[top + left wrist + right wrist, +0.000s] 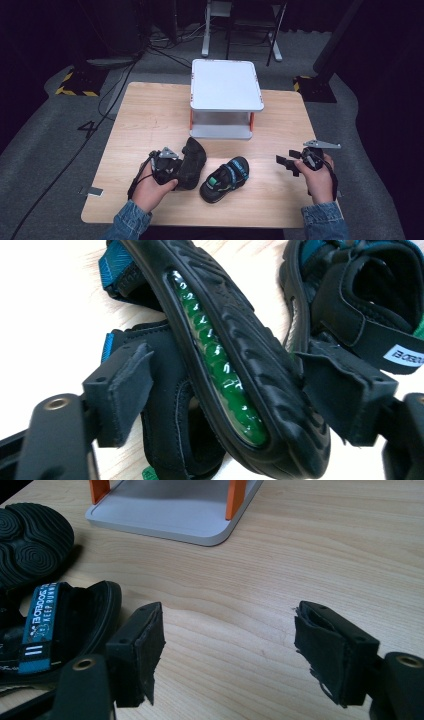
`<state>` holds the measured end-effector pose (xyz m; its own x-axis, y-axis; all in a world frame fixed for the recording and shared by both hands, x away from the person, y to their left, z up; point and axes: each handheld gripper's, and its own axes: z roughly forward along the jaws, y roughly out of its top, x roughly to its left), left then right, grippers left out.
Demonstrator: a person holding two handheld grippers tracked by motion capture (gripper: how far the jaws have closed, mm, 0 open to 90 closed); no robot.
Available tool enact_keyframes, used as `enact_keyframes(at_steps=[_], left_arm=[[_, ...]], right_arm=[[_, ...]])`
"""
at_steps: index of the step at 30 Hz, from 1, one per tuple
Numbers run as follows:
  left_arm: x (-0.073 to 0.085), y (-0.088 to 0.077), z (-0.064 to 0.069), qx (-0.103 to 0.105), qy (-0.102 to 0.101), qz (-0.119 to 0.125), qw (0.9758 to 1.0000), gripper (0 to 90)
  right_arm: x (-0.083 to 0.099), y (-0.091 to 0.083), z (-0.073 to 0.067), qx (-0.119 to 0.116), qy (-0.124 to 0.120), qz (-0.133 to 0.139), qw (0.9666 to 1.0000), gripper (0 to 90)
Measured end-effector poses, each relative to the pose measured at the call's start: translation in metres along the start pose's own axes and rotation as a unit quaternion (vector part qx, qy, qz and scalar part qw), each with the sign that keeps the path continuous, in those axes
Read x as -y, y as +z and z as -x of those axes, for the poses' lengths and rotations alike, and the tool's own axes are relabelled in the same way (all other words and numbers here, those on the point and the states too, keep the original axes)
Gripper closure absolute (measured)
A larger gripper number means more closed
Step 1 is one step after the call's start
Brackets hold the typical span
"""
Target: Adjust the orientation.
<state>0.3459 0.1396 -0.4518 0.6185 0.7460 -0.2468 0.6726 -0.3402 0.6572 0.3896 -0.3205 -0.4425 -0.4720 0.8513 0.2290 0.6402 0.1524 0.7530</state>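
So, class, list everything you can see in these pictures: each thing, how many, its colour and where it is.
Sandals: two, black with blue and green trim. One lies upright at the table's near middle; the other is tipped on its side just left of it, sole showing.
Shelf stand: one, white with orange posts, at the table's far middle.
Table: one, light wood.
Floor cables: several, black, left of the table on grey carpet.
Left gripper: black, jaws either side of the tipped sandal's sole; whether the pads press on it I cannot tell.
Right gripper: black, open over bare wood at the near right.
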Motion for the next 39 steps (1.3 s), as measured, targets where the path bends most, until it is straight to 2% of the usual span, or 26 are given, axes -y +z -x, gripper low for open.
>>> enact_keyframes(at_steps=[4, 6, 9, 10, 11, 14, 15, 20, 22, 23, 24, 25, 27, 28, 30, 32, 33, 34, 36, 37, 38, 39], left_arm=[[0.000, 0.000, 0.002, 0.012, 0.011, -0.007, 0.9998, 33.7], [0.000, 0.000, 0.003, 0.011, 0.020, -0.011, 0.9997, 34.7], [0.000, -0.001, 0.002, 0.011, 0.020, -0.010, 0.9997, 36.8], [-0.001, -0.004, -0.001, 0.013, 0.015, -0.004, 0.9998, 48.4], [-0.001, -0.004, -0.001, 0.013, 0.015, -0.004, 0.9998, 54.6], [0.000, -0.004, -0.007, 0.025, 0.012, -0.009, 0.9996, 57.4], [-0.001, -0.004, -0.006, 0.017, 0.013, -0.002, 0.9998, 57.6], [-0.003, -0.007, -0.005, 0.004, 0.016, 0.007, 0.9998, 58.0], [-0.004, -0.010, -0.007, -0.004, 0.014, 0.014, 0.9998, 58.1], [-0.005, -0.016, -0.011, -0.016, 0.017, 0.022, 0.9995, 58.1], [-0.005, -0.016, -0.011, -0.016, 0.017, 0.022, 0.9995, 58.1], [-0.007, -0.025, -0.018, -0.030, 0.015, 0.035, 0.9988, 58.1], [-0.008, -0.034, -0.025, -0.052, 0.017, 0.042, 0.9976, 58.1], [-0.008, -0.034, -0.025, -0.052, 0.017, 0.042, 0.9976, 58.0], [-0.008, -0.043, -0.035, -0.077, 0.009, 0.047, 0.9959, 58.0], [-0.005, -0.051, -0.049, -0.099, -0.007, 0.054, 0.9936, 57.9], [0.000, -0.055, -0.065, -0.113, -0.029, 0.055, 0.9916, 57.8], [0.000, -0.055, -0.065, -0.113, -0.029, 0.055, 0.9916, 57.8], [0.006, -0.056, -0.077, -0.128, -0.040, 0.054, 0.9895, 57.7], [0.009, -0.055, -0.083, -0.129, -0.038, 0.058, 0.9892, 57.6], [0.009, -0.055, -0.083, -0.129, -0.038, 0.058, 0.9892, 57.5], [0.009, -0.054, -0.083, -0.130, -0.031, 0.049, 0.9898, 57.5]], right_arm=[[0.000, 0.002, -0.001, -0.003, 0.000, -0.002, 1.0000, 28.4], [0.000, 0.002, -0.001, -0.004, 0.001, -0.003, 1.0000, 28.3], [0.000, 0.002, -0.002, -0.005, 0.001, -0.003, 1.0000, 28.3], [0.001, 0.002, -0.001, -0.005, 0.001, -0.003, 1.0000, 28.2], [0.001, 0.002, -0.001, -0.005, 0.001, -0.003, 1.0000, 28.2], [0.001, 0.002, -0.001, -0.005, 0.001, -0.002, 1.0000, 28.3], [0.001, 0.002, -0.001, -0.006, 0.002, -0.002, 1.0000, 28.2], [0.001, 0.002, 0.001, -0.006, 0.003, -0.001, 1.0000, 28.3], [0.001, 0.002, 0.001, -0.006, 0.003, -0.002, 1.0000, 28.2], [0.001, 0.002, 0.001, -0.007, 0.004, -0.001, 1.0000, 28.3], [0.001, 0.002, 0.001, -0.007, 0.004, -0.001, 1.0000, 28.3], [0.001, 0.001, 0.001, -0.007, 0.004, -0.001, 1.0000, 28.2], [0.001, 0.002, 0.001, -0.008, 0.005, -0.001, 1.0000, 28.2], [0.001, 0.002, 0.001, -0.008, 0.005, -0.001, 1.0000, 28.2], [0.001, 0.002, 0.001, -0.007, 0.002, -0.002, 1.0000, 28.2], [0.001, 0.003, 0.000, -0.006, 0.002, -0.003, 1.0000, 28.2], [0.002, 0.003, 0.000, -0.006, 0.002, -0.005, 1.0000, 28.2], [0.002, 0.003, 0.000, -0.006, 0.002, -0.005, 1.0000, 28.2], [0.002, 0.004, 0.000, -0.005, 0.001, -0.005, 1.0000, 28.2], [0.002, 0.005, 0.000, -0.005, 0.001, -0.007, 1.0000, 28.2], [0.002, 0.005, 0.000, -0.005, 0.001, -0.007, 1.0000, 28.2], [0.002, 0.006, -0.001, -0.006, 0.001, -0.008, 0.9999, 28.1]])
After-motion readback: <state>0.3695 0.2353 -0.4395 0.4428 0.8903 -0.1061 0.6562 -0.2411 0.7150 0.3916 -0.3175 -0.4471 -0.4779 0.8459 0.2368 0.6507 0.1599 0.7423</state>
